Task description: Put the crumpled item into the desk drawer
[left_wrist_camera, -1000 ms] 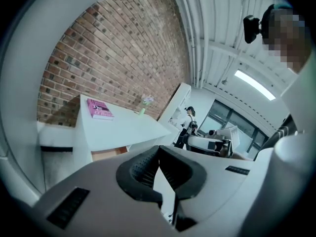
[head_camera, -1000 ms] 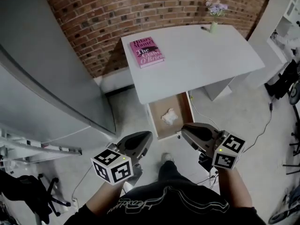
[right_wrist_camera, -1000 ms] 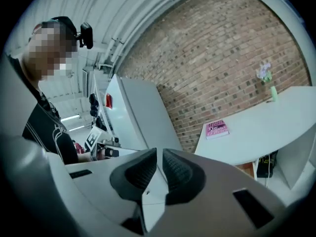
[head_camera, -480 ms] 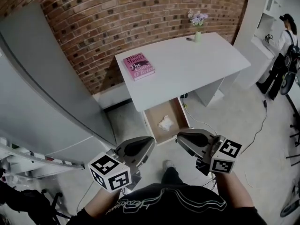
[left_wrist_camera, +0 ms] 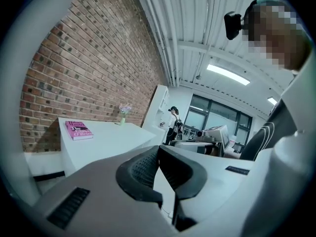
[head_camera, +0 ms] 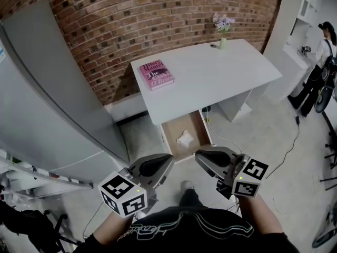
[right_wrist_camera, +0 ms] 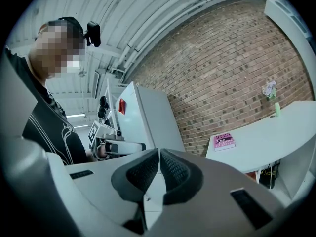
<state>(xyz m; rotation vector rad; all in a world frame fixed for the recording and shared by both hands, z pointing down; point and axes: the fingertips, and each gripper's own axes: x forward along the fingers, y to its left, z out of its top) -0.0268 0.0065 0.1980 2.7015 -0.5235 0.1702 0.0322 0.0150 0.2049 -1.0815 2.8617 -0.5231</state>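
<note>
The crumpled white item [head_camera: 185, 138] lies inside the open wooden drawer [head_camera: 171, 148] under the white desk [head_camera: 226, 75]. My left gripper [head_camera: 167, 160] is held close to my body, short of the drawer, shut and empty. In the left gripper view, my left gripper [left_wrist_camera: 158, 149] shows its pads meeting, with nothing between them. My right gripper [head_camera: 198, 156] hovers level beside it, just in front of the drawer's front edge. In its own view, my right gripper [right_wrist_camera: 159, 152] has just closed its jaws fully on nothing.
A pink book [head_camera: 156, 74] lies on the desk's left part, and a small vase of flowers [head_camera: 223, 31] stands at its back edge. A tall grey cabinet [head_camera: 58, 109] fills the left. A brick wall runs behind. A cable [head_camera: 290, 141] crosses the floor; a person [head_camera: 322, 51] stands far right.
Both grippers have lifted a little and drawn back from the drawer, which now looks farther off. The crumpled item has stayed in the drawer. The right jaws have closed slightly.
</note>
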